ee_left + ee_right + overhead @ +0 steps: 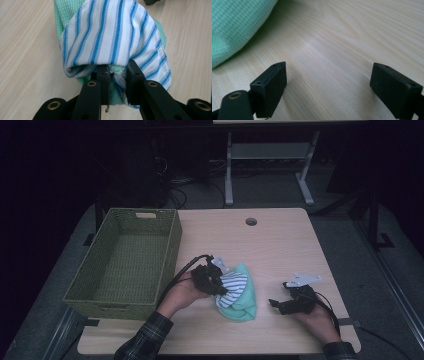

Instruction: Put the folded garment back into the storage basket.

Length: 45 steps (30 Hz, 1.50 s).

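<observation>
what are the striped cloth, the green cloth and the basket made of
Striped cloth: thin woven fabric, probably cotton, matte, with stitched hems showing.
Green cloth: thicker textile with a waffle-like grid texture, perhaps cotton or microfibre.
Basket: woven strands, likely paper rope or wicker, dyed olive green, matte; the weave pattern shows.

High view: fixed above the near edge, facing forward and down across the whole table [280, 235]. Both gripper views ride low and close, looking along their own jaws. All three share the green cloth [244, 306] [62, 12] [234, 25]
</observation>
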Motion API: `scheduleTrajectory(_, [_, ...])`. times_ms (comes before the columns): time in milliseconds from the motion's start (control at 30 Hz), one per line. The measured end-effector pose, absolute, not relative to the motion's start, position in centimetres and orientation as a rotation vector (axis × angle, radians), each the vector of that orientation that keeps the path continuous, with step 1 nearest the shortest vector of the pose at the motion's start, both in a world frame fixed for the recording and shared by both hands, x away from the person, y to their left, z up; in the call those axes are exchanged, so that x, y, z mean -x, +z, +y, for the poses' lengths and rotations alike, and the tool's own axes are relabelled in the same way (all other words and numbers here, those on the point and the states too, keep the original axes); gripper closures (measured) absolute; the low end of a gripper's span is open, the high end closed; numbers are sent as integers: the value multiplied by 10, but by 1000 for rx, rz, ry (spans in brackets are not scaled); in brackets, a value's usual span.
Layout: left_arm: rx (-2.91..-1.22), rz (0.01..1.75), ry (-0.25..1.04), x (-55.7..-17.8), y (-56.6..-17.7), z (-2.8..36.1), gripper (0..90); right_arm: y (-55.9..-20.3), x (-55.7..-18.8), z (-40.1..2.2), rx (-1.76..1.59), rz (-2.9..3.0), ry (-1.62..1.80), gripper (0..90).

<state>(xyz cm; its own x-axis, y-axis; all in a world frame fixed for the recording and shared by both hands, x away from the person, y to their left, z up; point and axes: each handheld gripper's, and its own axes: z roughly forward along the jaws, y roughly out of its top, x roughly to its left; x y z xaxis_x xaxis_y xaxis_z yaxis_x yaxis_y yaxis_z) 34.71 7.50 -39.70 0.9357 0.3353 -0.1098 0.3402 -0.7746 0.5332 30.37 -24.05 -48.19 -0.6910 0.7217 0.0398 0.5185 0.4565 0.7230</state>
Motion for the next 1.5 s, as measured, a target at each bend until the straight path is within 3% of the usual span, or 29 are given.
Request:
scheduleTrajectory(900, [-2423, 535, 65, -358, -320, 118, 758, -482, -304, -241, -1073, 2429, 1065, 136])
scheduleTrajectory(1500, [-2328, 707, 181, -366, -280, 196, 757, -482, -304, -241, -1075, 2427, 1064, 136])
